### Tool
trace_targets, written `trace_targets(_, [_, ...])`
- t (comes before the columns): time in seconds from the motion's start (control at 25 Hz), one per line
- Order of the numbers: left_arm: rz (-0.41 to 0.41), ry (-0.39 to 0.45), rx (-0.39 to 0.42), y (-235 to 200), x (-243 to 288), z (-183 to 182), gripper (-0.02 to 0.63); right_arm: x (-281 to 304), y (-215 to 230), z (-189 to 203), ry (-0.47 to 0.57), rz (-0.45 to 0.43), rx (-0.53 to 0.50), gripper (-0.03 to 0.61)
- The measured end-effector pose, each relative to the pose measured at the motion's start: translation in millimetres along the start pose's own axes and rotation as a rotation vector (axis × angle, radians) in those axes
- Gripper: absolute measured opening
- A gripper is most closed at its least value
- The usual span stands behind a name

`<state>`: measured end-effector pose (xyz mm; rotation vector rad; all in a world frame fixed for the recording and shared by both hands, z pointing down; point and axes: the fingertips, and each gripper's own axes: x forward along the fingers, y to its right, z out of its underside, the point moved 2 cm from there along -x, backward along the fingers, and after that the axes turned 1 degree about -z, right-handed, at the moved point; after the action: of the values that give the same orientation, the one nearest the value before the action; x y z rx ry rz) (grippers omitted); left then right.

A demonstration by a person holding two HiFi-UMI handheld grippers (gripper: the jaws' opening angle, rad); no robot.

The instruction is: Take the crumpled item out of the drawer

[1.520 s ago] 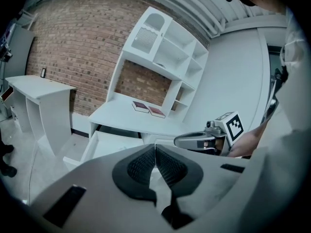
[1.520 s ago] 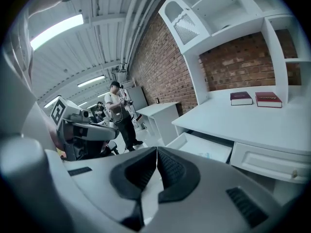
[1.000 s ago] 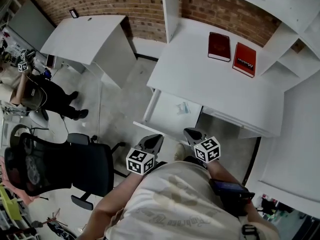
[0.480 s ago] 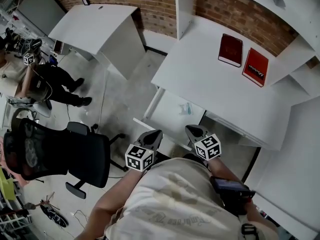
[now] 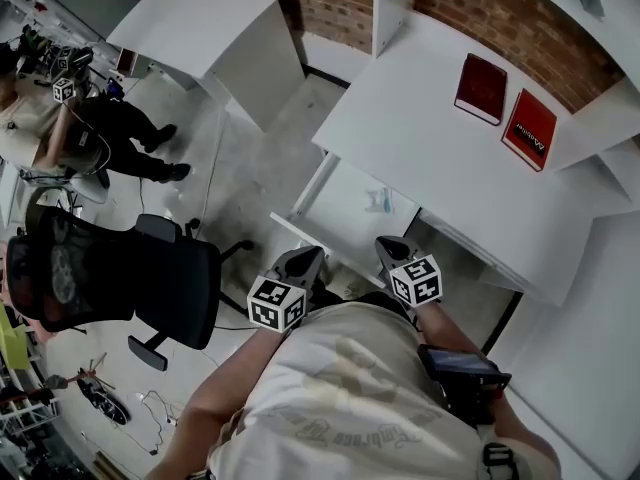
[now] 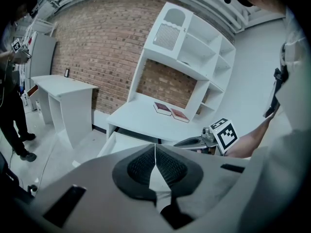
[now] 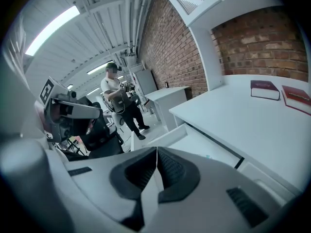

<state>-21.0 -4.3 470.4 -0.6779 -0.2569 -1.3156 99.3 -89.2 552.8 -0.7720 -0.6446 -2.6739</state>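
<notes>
A small pale crumpled item (image 5: 379, 201) lies in the open white drawer (image 5: 340, 223) under the desk (image 5: 440, 158). Both grippers hover just in front of the drawer's front edge, apart from the item. My left gripper (image 5: 304, 259) is shut with nothing between its pads (image 6: 155, 152). To its right, my right gripper (image 5: 389, 247) is shut and empty too (image 7: 156, 154). In the right gripper view the drawer (image 7: 194, 141) lies ahead, and a speck of the item (image 7: 207, 156) shows over the jaws. In the left gripper view the right gripper (image 6: 193, 141) shows beside the drawer (image 6: 119, 141).
Two red books (image 5: 481, 74) (image 5: 530, 129) lie on the desk top by the brick wall. White shelving (image 5: 600, 28) rises at the desk's right. A black office chair (image 5: 130, 288) stands to the left, a second white desk (image 5: 215, 23) and a standing person (image 5: 95, 138) beyond it.
The head view has swung, so the desk and drawer sit further right in the picture. Both grippers stay shut before the drawer, the right one a little lower.
</notes>
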Motion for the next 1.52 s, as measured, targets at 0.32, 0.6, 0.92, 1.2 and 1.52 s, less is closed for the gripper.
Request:
trace_targets(0.32, [-0.017,0.003,-0.028,-16.6,0.5,0.5,0.023,15.3,8.4,9.0,-0.049,0.031,0.01,0.025])
trace_targets(0.6, [0.016,-0.02,-0.044,-20.6,19.3,3.4,0.023,29.3,18.3,12.1,-0.1,0.054,0.001,0.025])
trace_targets(0.92, [0.018,-0.047,-0.07,-33.5,27.0,8.2,0.023,49.5,26.4,16.2,-0.161,0.054,-0.018,0.025])
trace_targets(1.2, [0.018,-0.067,-0.082,-35.8,36.5,14.5,0.023,68.2,43.5,23.7,-0.214,0.067,-0.04,0.025])
trace_targets(1.52, [0.022,-0.088,-0.111,-44.4,43.9,29.2,0.023,89.5,59.4,39.1,-0.287,0.115,-0.053,0.026])
